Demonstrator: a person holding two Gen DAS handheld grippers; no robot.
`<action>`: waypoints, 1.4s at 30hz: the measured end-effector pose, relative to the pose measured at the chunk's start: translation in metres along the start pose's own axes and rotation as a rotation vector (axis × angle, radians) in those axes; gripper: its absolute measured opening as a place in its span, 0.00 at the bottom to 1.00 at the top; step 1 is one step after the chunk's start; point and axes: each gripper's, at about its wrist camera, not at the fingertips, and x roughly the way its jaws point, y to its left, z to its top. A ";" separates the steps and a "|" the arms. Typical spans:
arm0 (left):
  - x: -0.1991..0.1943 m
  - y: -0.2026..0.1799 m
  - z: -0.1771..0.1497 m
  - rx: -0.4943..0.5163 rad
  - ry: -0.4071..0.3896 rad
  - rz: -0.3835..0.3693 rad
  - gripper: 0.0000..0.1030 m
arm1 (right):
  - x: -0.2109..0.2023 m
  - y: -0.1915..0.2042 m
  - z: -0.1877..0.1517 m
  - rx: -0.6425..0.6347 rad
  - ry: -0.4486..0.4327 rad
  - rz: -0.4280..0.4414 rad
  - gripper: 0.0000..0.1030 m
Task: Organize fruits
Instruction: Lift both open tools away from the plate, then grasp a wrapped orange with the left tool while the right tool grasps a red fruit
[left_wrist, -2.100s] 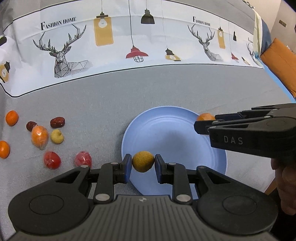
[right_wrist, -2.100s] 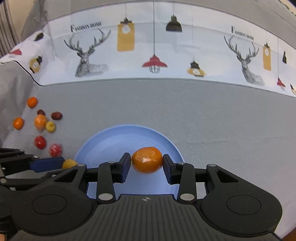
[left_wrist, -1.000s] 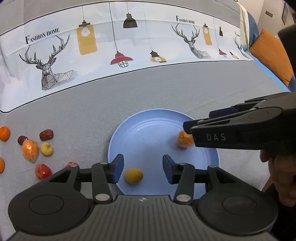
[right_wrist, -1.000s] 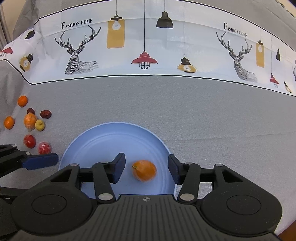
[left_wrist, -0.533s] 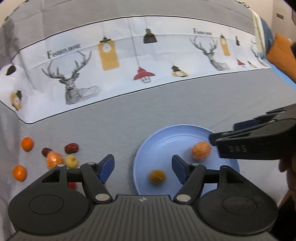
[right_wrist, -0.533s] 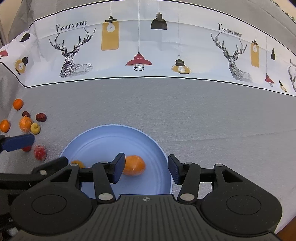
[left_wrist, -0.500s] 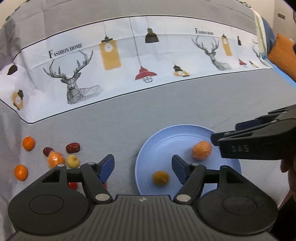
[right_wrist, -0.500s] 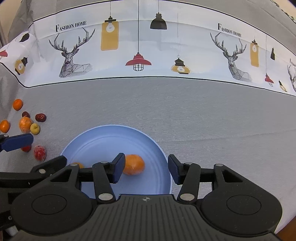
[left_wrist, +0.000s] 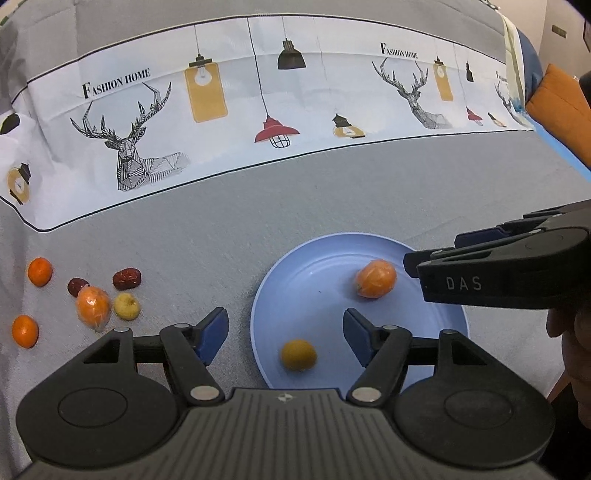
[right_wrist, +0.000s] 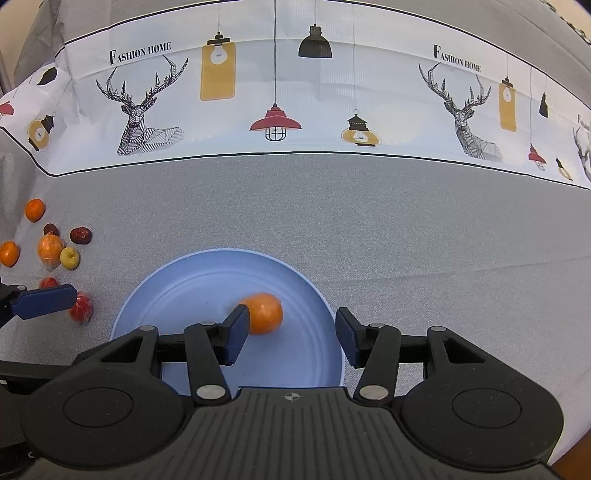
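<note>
A blue plate (left_wrist: 325, 254) lies on the grey cloth and holds an orange fruit (left_wrist: 376, 277) and a small yellow-brown fruit (left_wrist: 298, 355). My left gripper (left_wrist: 286, 334) is open and empty above the plate's left edge. My right gripper (right_wrist: 290, 334) is open and empty above the plate (right_wrist: 184, 273); the orange fruit (right_wrist: 264, 313) lies by its left finger. In the left wrist view the right gripper (left_wrist: 436, 258) reaches in from the right. Several loose fruits lie to the left: oranges (left_wrist: 39, 271), red dates (left_wrist: 126, 278), a wrapped orange (left_wrist: 93, 305), a yellow one (left_wrist: 126, 305).
A white printed band with deer and lamps (left_wrist: 258, 110) crosses the far side of the cloth. An orange cushion (left_wrist: 557, 107) is at the far right. Red fruits (right_wrist: 81, 308) lie left of the plate by the left gripper's finger (right_wrist: 44, 300).
Both grippers let their fruits go onto the plate and opened. They have since drawn back and up, and the left one has swung a little left.
</note>
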 end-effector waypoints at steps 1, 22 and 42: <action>0.000 0.001 0.000 -0.003 0.000 -0.005 0.72 | 0.000 0.000 0.000 0.001 0.000 0.000 0.52; -0.032 0.087 0.027 -0.202 -0.059 0.051 0.18 | -0.007 -0.006 0.007 0.082 -0.046 0.039 0.36; 0.000 0.207 -0.013 -0.774 0.119 0.088 0.36 | -0.016 0.065 0.017 0.004 -0.050 0.326 0.34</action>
